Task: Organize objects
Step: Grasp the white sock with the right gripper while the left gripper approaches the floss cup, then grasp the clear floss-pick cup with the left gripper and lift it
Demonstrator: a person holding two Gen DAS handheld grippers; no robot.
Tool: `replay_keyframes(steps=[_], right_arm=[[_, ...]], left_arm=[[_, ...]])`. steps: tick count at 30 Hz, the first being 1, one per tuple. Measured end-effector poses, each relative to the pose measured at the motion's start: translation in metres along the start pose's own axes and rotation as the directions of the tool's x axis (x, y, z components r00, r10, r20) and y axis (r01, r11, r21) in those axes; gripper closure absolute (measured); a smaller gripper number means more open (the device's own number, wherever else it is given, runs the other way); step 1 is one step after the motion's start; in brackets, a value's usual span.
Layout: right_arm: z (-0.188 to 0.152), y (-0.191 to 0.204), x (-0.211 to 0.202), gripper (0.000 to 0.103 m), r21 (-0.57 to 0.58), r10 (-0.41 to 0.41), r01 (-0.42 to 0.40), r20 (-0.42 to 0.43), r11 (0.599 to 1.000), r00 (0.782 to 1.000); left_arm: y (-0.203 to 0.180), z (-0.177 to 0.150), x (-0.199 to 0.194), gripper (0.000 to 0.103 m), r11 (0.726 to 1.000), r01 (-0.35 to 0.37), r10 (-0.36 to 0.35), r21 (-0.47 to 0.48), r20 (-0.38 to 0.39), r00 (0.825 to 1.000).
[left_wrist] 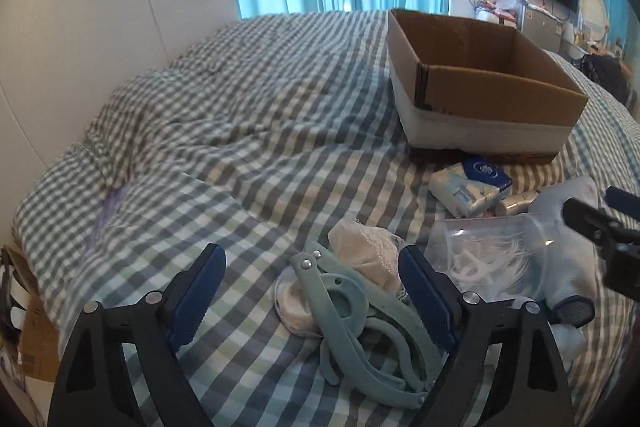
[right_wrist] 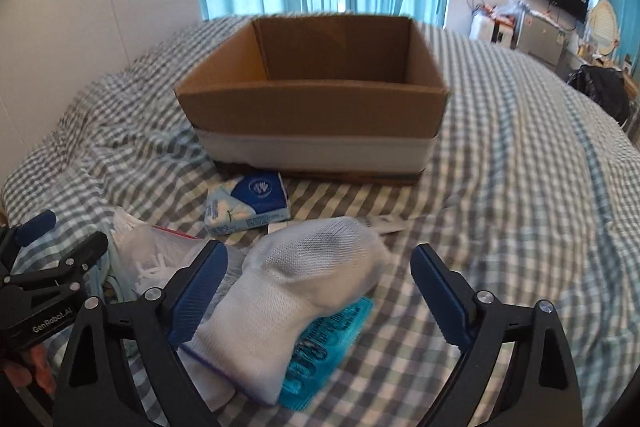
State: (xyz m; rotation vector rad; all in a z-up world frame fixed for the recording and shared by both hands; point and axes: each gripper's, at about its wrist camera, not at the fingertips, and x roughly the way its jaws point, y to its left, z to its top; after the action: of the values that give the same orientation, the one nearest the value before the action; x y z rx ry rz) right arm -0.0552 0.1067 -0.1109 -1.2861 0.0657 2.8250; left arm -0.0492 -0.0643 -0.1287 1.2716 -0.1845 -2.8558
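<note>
Socks (right_wrist: pixel 288 299) are lying between the gaping right claw (right_wrist: pixel 316 291); the left claw (left_wrist: pixel 312 291) is gaping around, seemingly, teal hangers (left_wrist: pixel 360 323).

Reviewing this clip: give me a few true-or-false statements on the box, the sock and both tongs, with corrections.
1. The cardboard box stands open on the bed. True.
2. The right tongs are shut on the white sock. False: they are open, with the sock lying between the fingers.
3. The tissue pack lies inside the box. False: it lies on the bed in front of the box.
4. The left tongs are open over the light blue hanger. True.
</note>
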Motion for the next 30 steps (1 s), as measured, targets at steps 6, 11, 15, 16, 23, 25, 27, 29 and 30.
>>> replay_keyframes(steps=[6, 11, 15, 16, 23, 25, 27, 29, 30], right_arm=[[-0.01, -0.004, 0.028, 0.033, 0.017, 0.09, -0.089, -0.08, 0.996, 0.993], [-0.014, -0.012, 0.018, 0.05, 0.0, 0.115, -0.115, -0.055, 0.993, 0.992], [-0.012, -0.025, -0.004, 0.053, -0.009, 0.081, -0.081, -0.006, 0.997, 0.997], [-0.01, -0.03, -0.012, 0.053, -0.007, 0.075, -0.075, 0.012, 0.997, 0.997], [-0.004, -0.063, -0.052, 0.054, 0.028, 0.038, -0.041, 0.095, 0.999, 0.995], [-0.004, -0.076, -0.06, 0.054, 0.053, 0.033, -0.039, 0.112, 0.998, 0.993], [-0.005, -0.087, -0.065, 0.054, 0.074, 0.031, -0.04, 0.118, 0.996, 0.993], [-0.006, -0.098, -0.072, 0.054, 0.095, 0.021, -0.034, 0.133, 0.995, 0.991], [-0.006, -0.101, -0.074, 0.054, 0.101, 0.019, -0.033, 0.138, 0.994, 0.99]], left_arm=[[-0.02, 0.003, -0.005, 0.012, 0.998, 0.046, -0.047, 0.044, 0.008, 0.999], [-0.029, 0.014, -0.016, 0.012, 0.997, 0.056, -0.056, 0.053, 0.01, 0.998], [-0.036, 0.02, -0.026, 0.012, 0.996, 0.069, -0.07, 0.048, 0.025, 0.997], [-0.04, 0.021, -0.029, 0.012, 0.996, 0.067, -0.069, 0.053, 0.031, 0.997], [-0.071, 0.028, -0.044, 0.012, 0.991, 0.097, -0.102, 0.087, 0.057, 0.993], [-0.08, 0.026, -0.043, 0.012, 0.988, 0.128, -0.133, 0.092, 0.049, 0.99], [-0.096, 0.024, -0.039, 0.012, 0.981, 0.163, -0.167, 0.107, 0.026, 0.986], [-0.11, 0.022, -0.037, 0.012, 0.974, 0.191, -0.194, 0.125, 0.009, 0.981], [-0.114, 0.022, -0.037, 0.012, 0.97, 0.206, -0.209, 0.128, 0.006, 0.978]])
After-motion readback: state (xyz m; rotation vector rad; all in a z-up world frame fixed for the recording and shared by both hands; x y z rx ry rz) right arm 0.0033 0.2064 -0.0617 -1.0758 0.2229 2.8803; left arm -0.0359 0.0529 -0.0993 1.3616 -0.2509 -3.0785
